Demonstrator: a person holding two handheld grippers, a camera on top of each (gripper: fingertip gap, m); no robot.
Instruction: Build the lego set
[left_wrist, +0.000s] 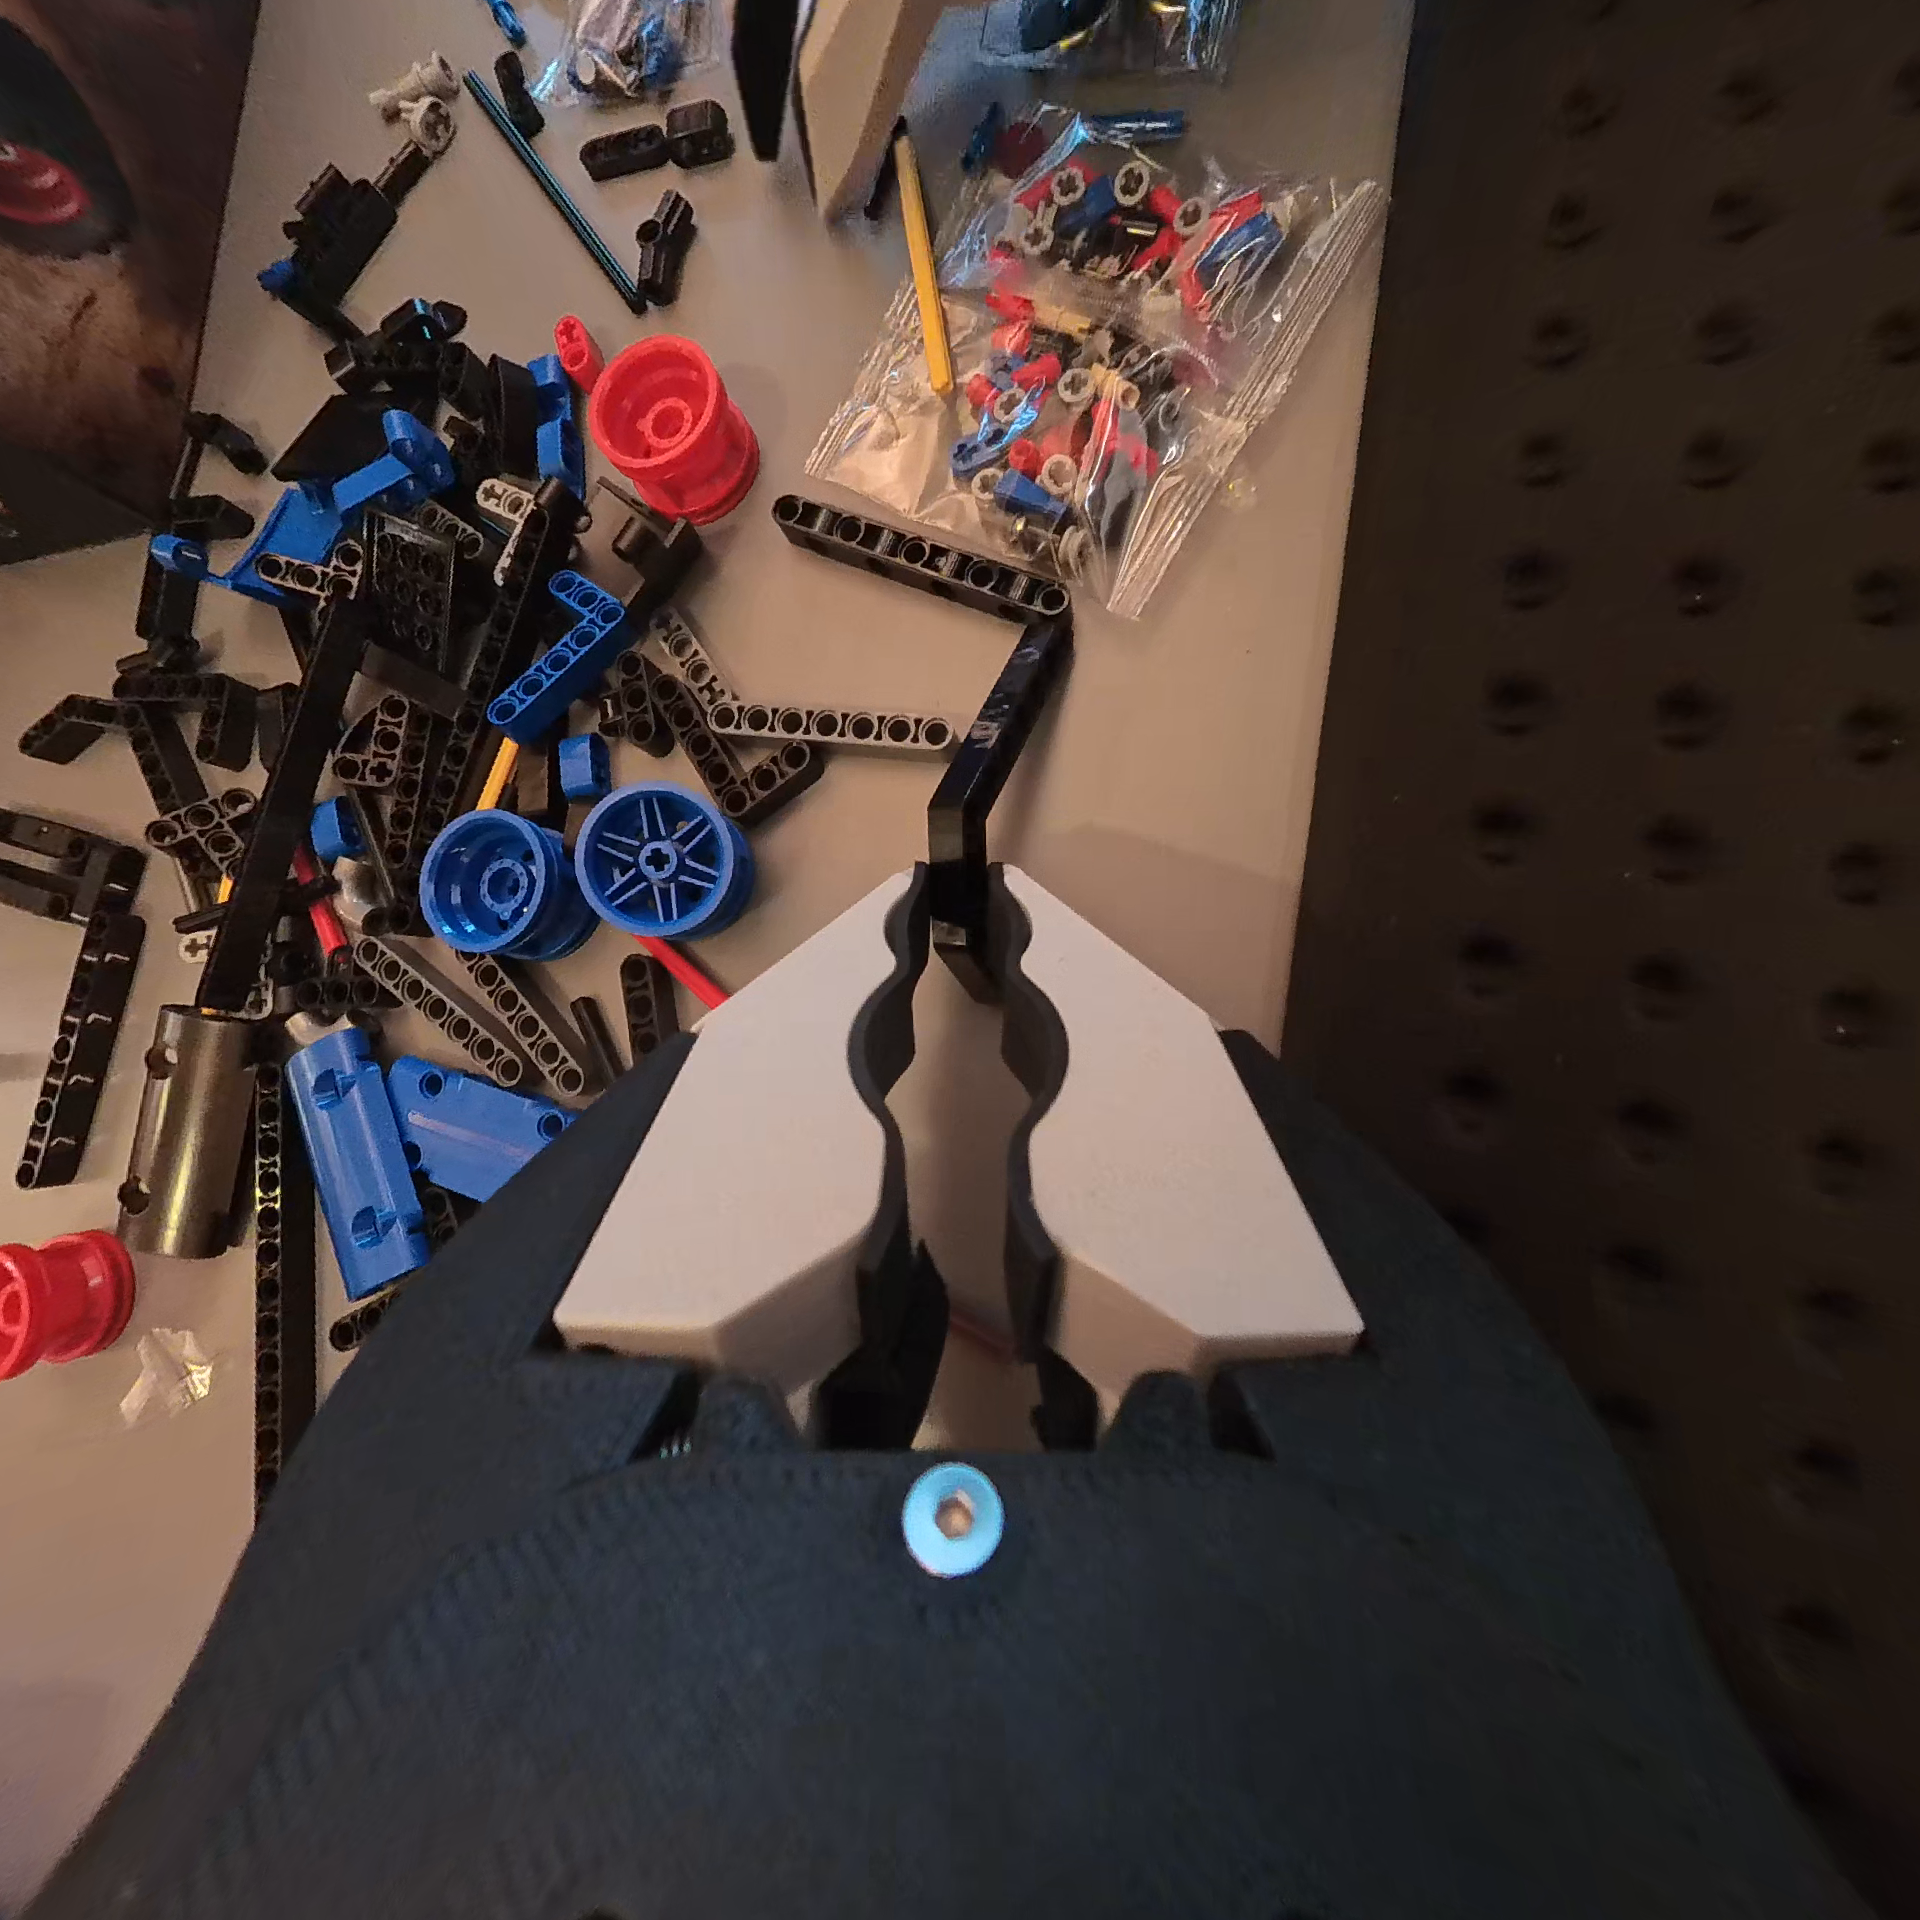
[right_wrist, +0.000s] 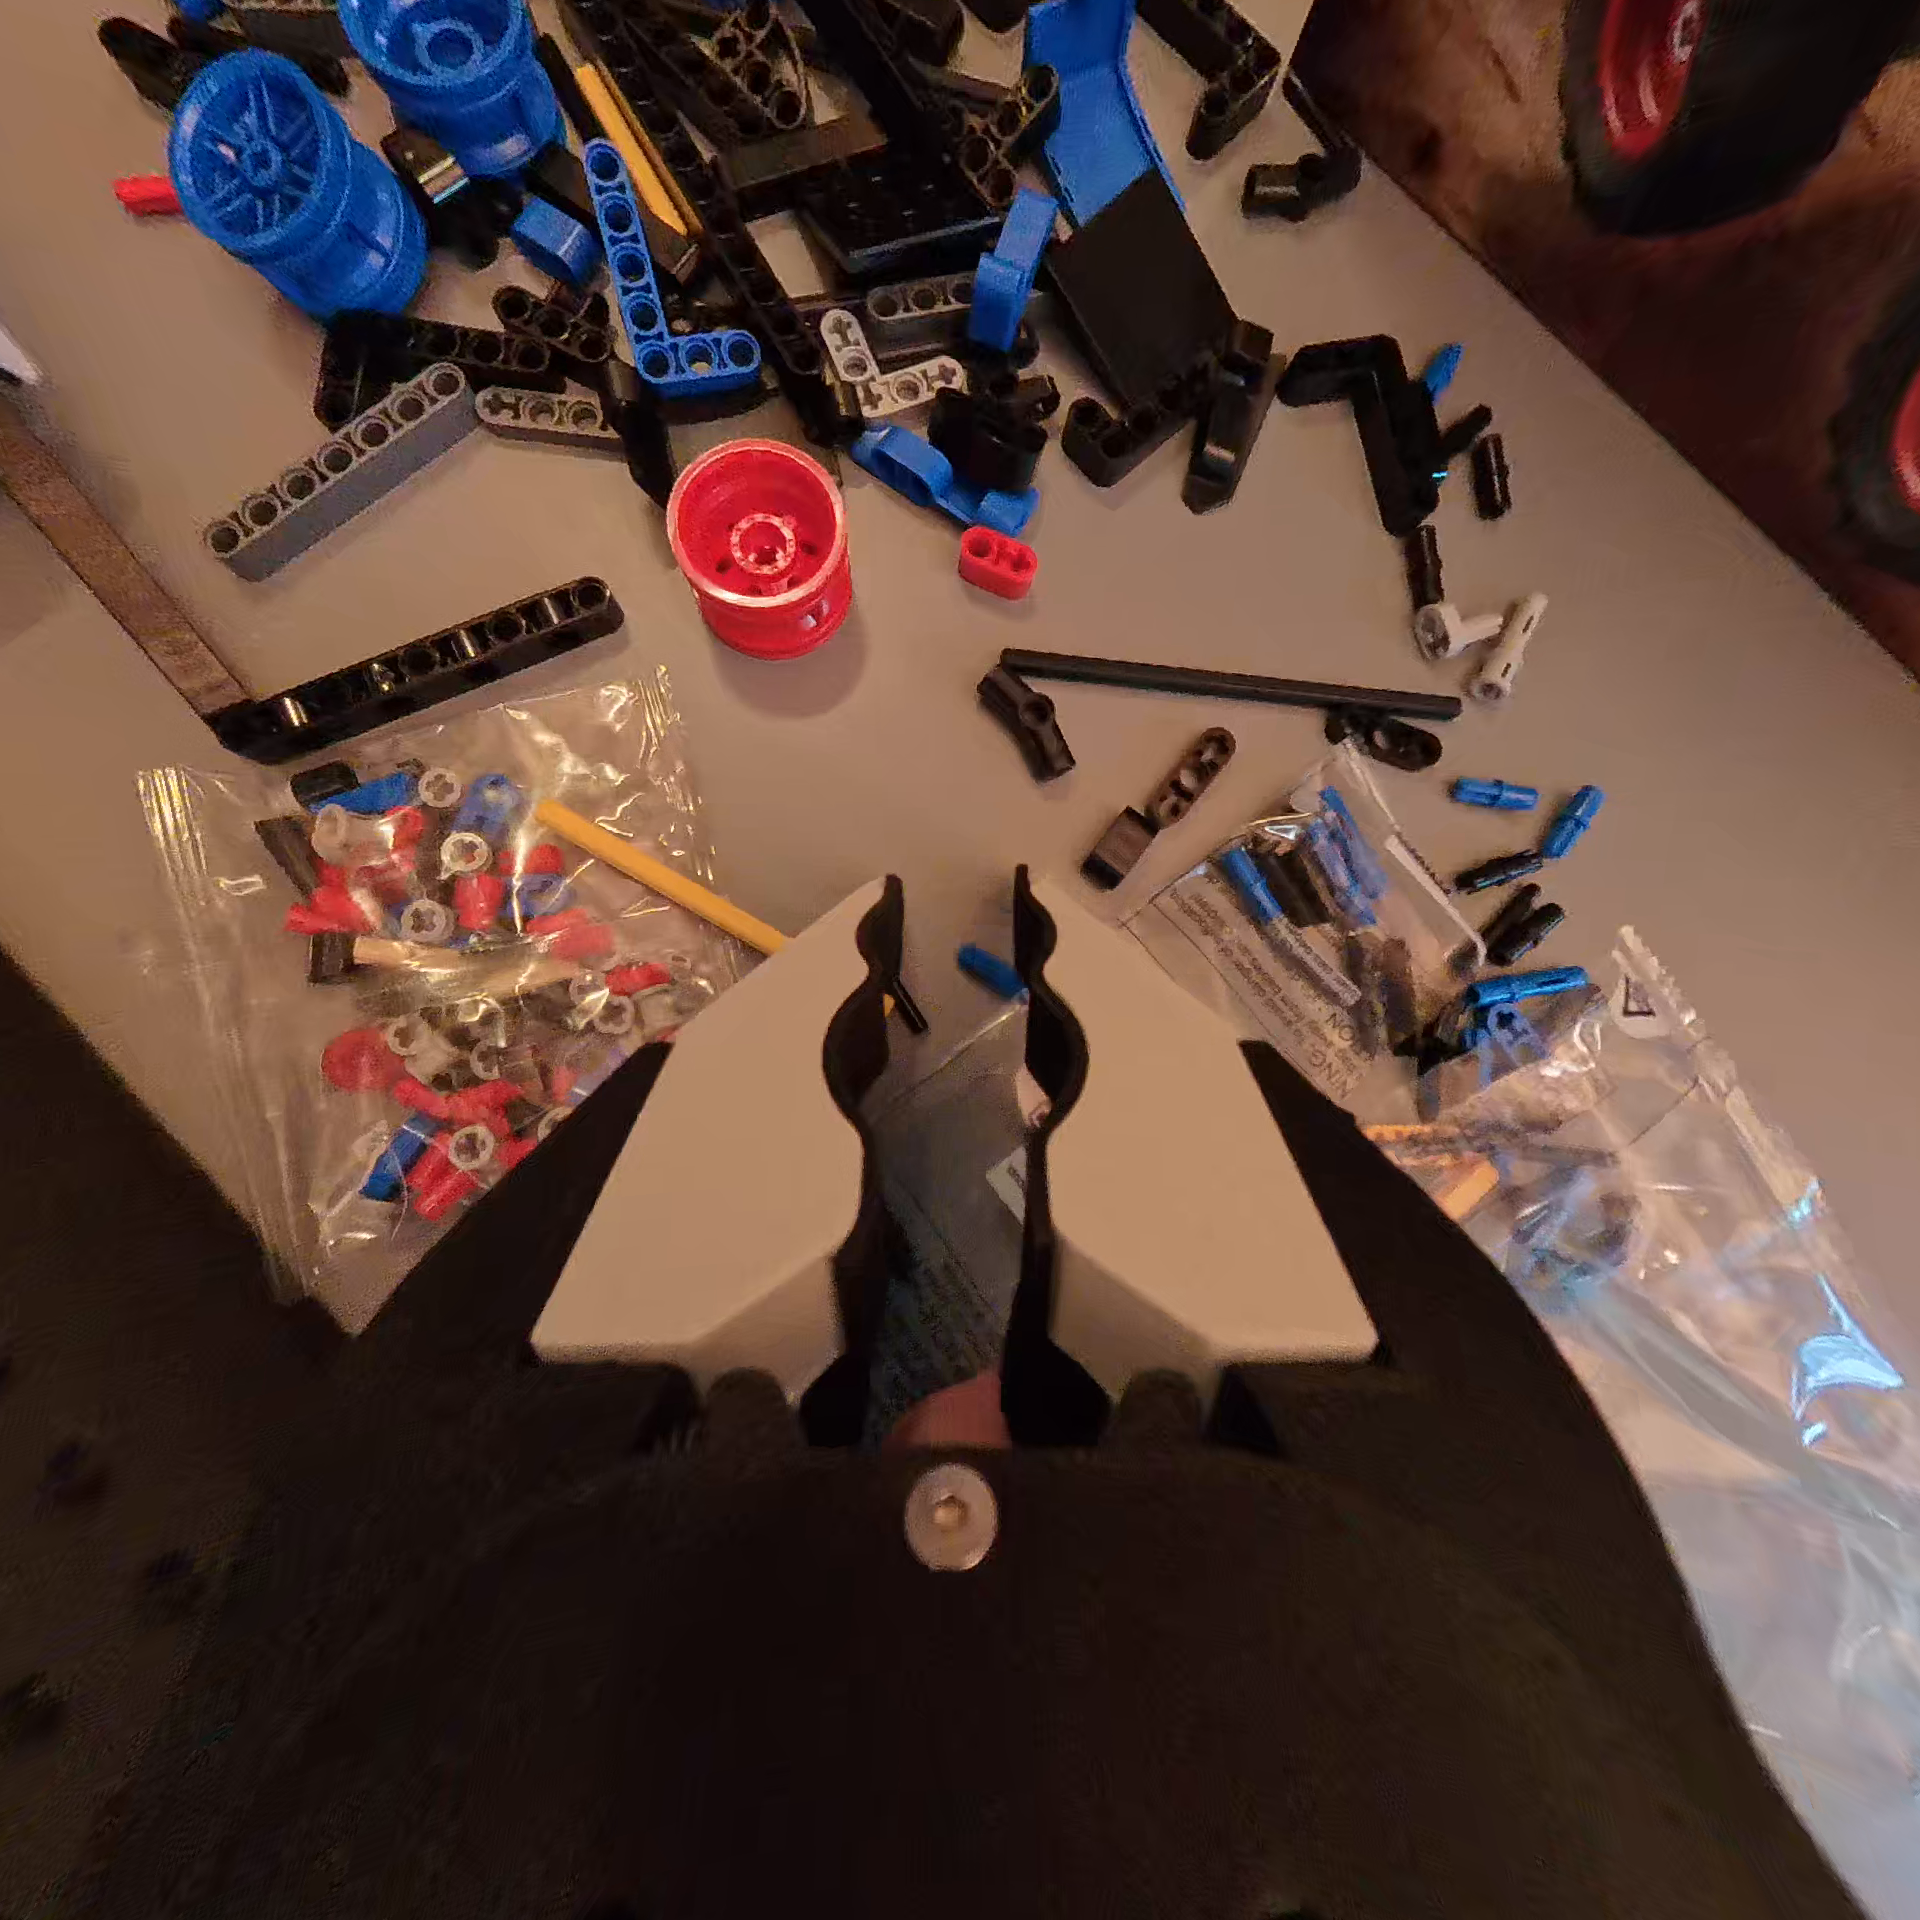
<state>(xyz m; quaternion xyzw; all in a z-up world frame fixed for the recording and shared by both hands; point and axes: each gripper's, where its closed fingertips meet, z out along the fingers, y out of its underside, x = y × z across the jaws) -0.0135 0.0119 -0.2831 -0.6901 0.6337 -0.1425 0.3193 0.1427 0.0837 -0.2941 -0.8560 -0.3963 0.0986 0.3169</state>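
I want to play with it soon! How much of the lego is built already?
Hardly any. Done: one clear plastic bag is open and loose parts lie in a pile on the grey table. In hand: the left gripper pinches a bent black beam; the right gripper is open. Left: nearly everything; another bag of small red and blue pieces looks sealed.

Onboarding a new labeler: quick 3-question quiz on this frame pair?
1. True or false: the left gripper is shut on a black bent beam.
2. The right gripper's fingers are: A) open, holding nothing B) shut on a red wheel hub C) shut on a bag.
3. What colour is the axle poking out of the bag of small parts in the right wrist view?

Key: 1 true; 2 A; 3 yellow.
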